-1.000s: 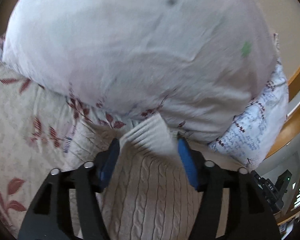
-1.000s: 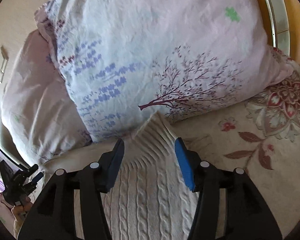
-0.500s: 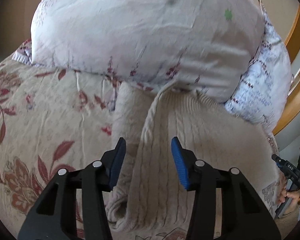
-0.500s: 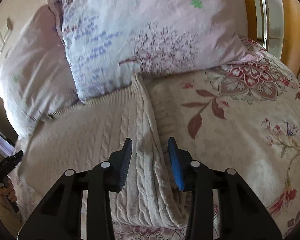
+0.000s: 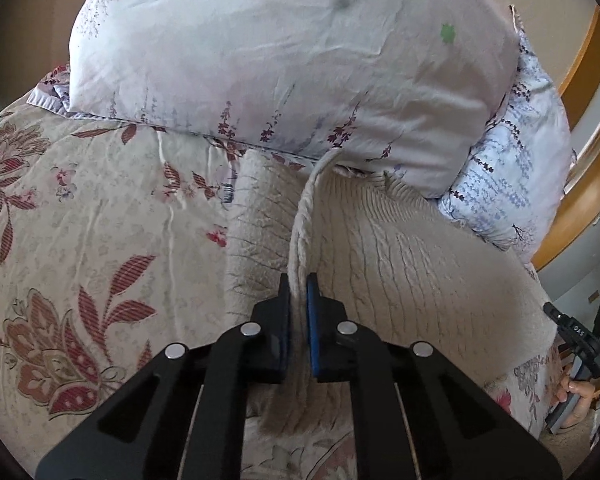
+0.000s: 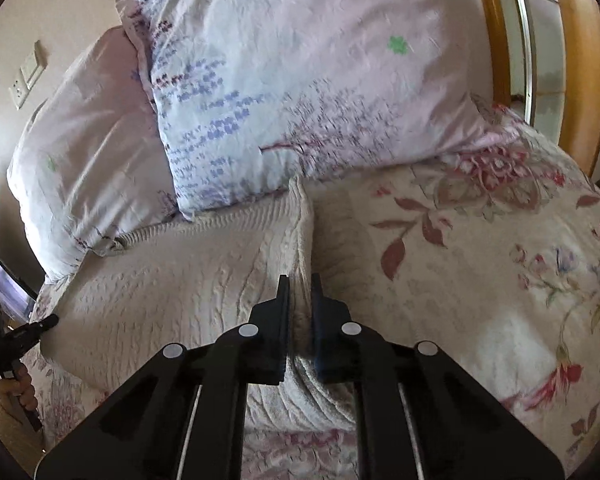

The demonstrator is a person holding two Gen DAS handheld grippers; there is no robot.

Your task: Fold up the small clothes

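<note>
Cable-knit sweater [image 5: 420,264] lies flat on the floral bedspread [image 5: 80,220] ahead of my fingers, top against the pillows [image 5: 280,60]. Left gripper [image 5: 299,296] and right gripper [image 6: 300,292] each pinch one side edge; folding apparently just starting

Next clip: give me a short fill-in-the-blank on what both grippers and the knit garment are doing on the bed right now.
1. The left gripper is ____ on an edge of the cream cable-knit sweater.
2. The right gripper pinches the ____ garment at its opposite side edge.
3. The sweater lies on the floral-print ____.
4. The sweater's ribbed far edge reaches the pale floral ____ at the head of the bed.

Missing words: shut; same; bedspread; pillows
</note>
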